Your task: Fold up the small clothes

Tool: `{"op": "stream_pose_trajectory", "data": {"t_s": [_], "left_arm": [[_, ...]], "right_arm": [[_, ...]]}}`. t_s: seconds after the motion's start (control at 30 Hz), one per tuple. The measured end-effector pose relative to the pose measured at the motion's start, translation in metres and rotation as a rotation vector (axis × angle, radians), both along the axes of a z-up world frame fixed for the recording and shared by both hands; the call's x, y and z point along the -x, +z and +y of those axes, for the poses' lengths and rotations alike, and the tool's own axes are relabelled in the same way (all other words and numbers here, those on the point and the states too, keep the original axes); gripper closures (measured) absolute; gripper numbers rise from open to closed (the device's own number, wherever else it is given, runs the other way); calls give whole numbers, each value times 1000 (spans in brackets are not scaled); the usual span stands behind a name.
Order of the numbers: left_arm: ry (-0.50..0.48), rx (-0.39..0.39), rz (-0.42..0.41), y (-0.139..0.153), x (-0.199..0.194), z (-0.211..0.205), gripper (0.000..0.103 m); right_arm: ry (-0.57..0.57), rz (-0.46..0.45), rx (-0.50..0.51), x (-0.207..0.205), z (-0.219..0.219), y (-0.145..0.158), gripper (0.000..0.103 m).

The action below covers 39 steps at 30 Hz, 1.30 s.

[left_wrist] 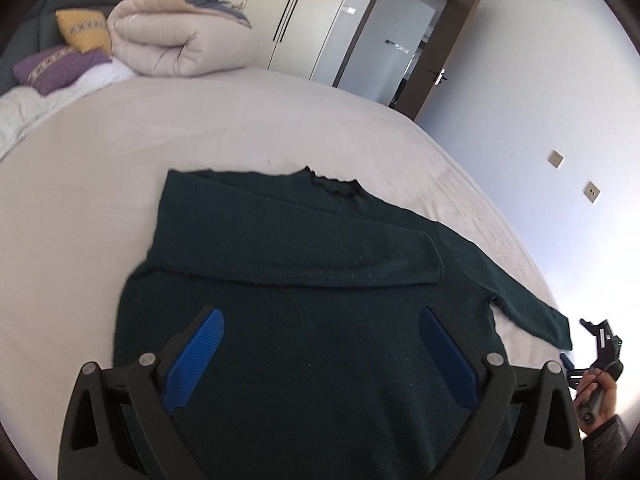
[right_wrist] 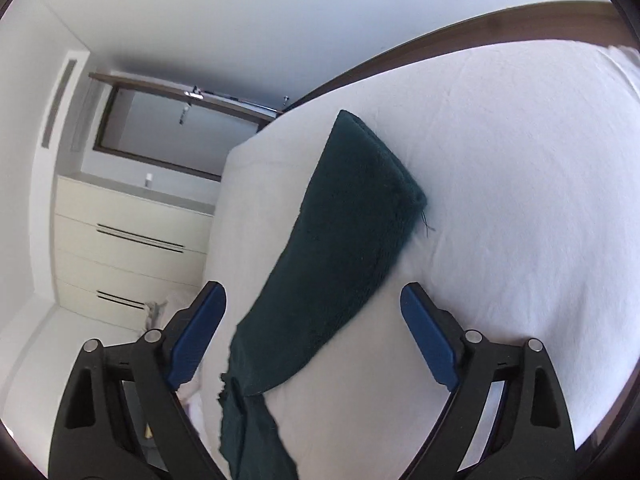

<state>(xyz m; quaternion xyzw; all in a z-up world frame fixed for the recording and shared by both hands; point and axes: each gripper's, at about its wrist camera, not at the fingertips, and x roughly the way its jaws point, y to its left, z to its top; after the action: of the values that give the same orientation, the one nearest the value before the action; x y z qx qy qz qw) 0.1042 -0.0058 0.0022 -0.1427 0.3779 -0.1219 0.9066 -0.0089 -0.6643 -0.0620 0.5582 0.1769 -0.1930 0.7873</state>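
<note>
On the bed (left_wrist: 120, 168), one dark green sweater (left_wrist: 320, 320) lay flat on the pale sheet, collar toward the far side. One sleeve (left_wrist: 320, 260) was folded across the chest; the other sleeve (left_wrist: 532, 300) stretched out toward the bed's right edge. No brand, label or legible writing could be made out on the garment or on either tool.

Left tool (left_wrist: 320, 348): released. Its two blue pads (left_wrist: 196, 356) stood wide apart above the sweater's lower body, angled downward, with nothing gripped between them.

Right tool (right_wrist: 314, 336): released. Its two blue pads (right_wrist: 430, 340) stood wide apart, and the outstretched sleeve (right_wrist: 340, 248) lay on the sheet between and beyond them, with no pad pressing on it. The view was strongly tilted. In the left wrist view, the right tool (left_wrist: 600, 344) appeared at the bed's right edge, just past the sleeve cuff, held by a hand (left_wrist: 600, 396) with a dark sleeve cuff behind it.

Count of other items: one rolled beige duvet (left_wrist: 180, 36), one yellow pillow (left_wrist: 84, 30) and one purple pillow (left_wrist: 56, 66) at the head of the bed; two wall sockets (left_wrist: 556, 159); one open doorway (left_wrist: 396, 48).
</note>
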Motion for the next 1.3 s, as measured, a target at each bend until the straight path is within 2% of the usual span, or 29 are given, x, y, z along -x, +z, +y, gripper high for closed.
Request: {"op": "stream_pose_trajectory", "data": {"t_s": [0.13, 0.17, 0.2, 0.27, 0.3, 0.47, 0.63, 0.73, 0.87, 0.97, 1.07, 1.2, 1.3], "left_arm": [[-22, 25, 12, 1, -1, -3, 3], [-29, 39, 19, 0, -1, -3, 3], [-38, 63, 29, 0, -3, -2, 3], [-38, 98, 50, -3, -6, 0, 3], [-39, 119, 63, -5, -9, 2, 4], [-47, 152, 82, -11, -16, 5, 5], [-52, 188, 87, -14, -21, 10, 5], [-46, 205, 83, -15, -24, 15, 5], [-22, 250, 103, -21, -33, 22, 5], [-26, 296, 117, -25, -44, 23, 5], [-65, 313, 151, -29, -61, 16, 5], [-108, 368, 227, -45, -87, 2, 5], [-125, 406, 311, -60, -107, -13, 5]], "right_arm": [[12, 27, 33, -23, -5, 2, 26], [2, 28, 28, -26, -8, 0, 37], [-5, 30, 22, -28, -11, -2, 56], [-14, 44, 7, -32, -17, -8, 75], [-20, 47, 4, -34, -18, -10, 79], [-37, 81, 93, -29, -20, 19, 84], [2, 81, 259, -59, 17, 64, 86], [146, 97, 440, -101, 74, 100, 86], [388, 115, 661, -157, 179, 124, 86], [578, 143, 795, -194, 270, 114, 87], [730, 173, 843, -213, 342, 83, 87], [851, 223, 788, -218, 387, 37, 87], [928, 249, 708, -215, 401, 11, 86]]}}
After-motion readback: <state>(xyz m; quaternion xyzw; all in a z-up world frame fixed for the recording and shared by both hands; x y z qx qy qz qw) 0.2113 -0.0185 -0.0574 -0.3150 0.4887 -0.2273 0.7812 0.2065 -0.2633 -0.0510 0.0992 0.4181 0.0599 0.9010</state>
